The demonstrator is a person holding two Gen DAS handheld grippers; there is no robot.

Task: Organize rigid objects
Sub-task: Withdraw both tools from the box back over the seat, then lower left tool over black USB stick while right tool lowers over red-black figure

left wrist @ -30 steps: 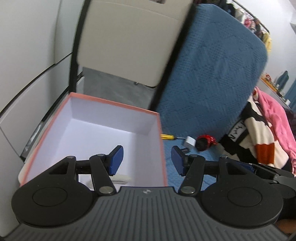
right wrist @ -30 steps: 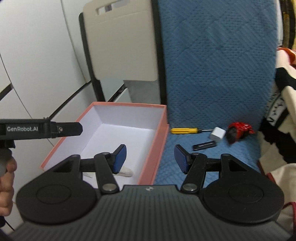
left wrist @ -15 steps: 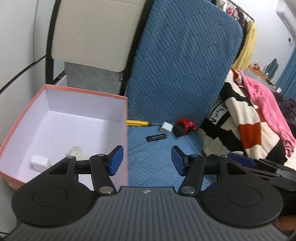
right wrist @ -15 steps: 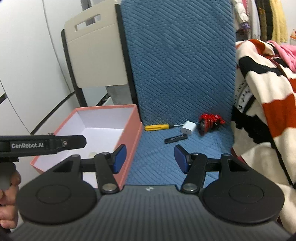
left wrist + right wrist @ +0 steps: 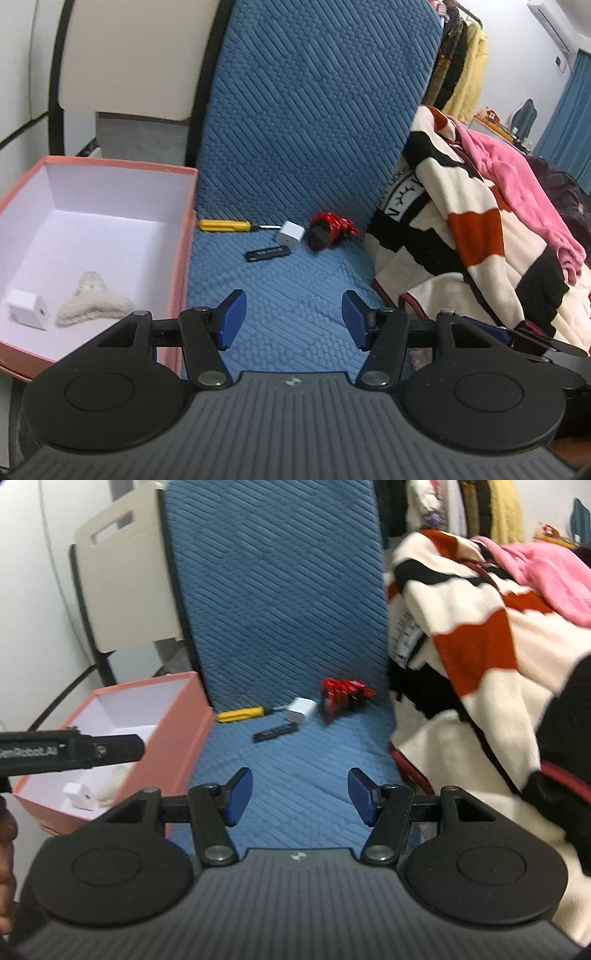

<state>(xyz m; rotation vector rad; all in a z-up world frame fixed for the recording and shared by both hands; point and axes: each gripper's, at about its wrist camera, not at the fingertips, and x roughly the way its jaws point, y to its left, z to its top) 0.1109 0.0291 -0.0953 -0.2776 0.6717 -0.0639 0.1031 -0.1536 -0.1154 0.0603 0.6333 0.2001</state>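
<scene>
Left gripper (image 5: pixel 293 319): its blue fingers are apart and nothing is between them. It hangs over the blue mat (image 5: pixel 295 295).
Right gripper (image 5: pixel 300 795): its blue fingers are apart too, with nothing between them, over the same mat.
Pink box (image 5: pixel 183 236): it sits at the left edge of the mat. It is white inside.
In the box: a small white cube charger (image 5: pixel 27 309) and a fuzzy cream thing (image 5: pixel 92 301) lie side by side.
On the mat, at the far end: a yellow screwdriver (image 5: pixel 225 225), a white plug cube (image 5: pixel 291 232), a red and black toy (image 5: pixel 328 229) and a flat black stick (image 5: pixel 267 254) lie close together.
Striped blanket (image 5: pixel 461 229): it is piled up on the right of the mat, with a pink cloth (image 5: pixel 517 184) on top.
Behind: the mat stands up against a chair (image 5: pixel 122 579).
</scene>
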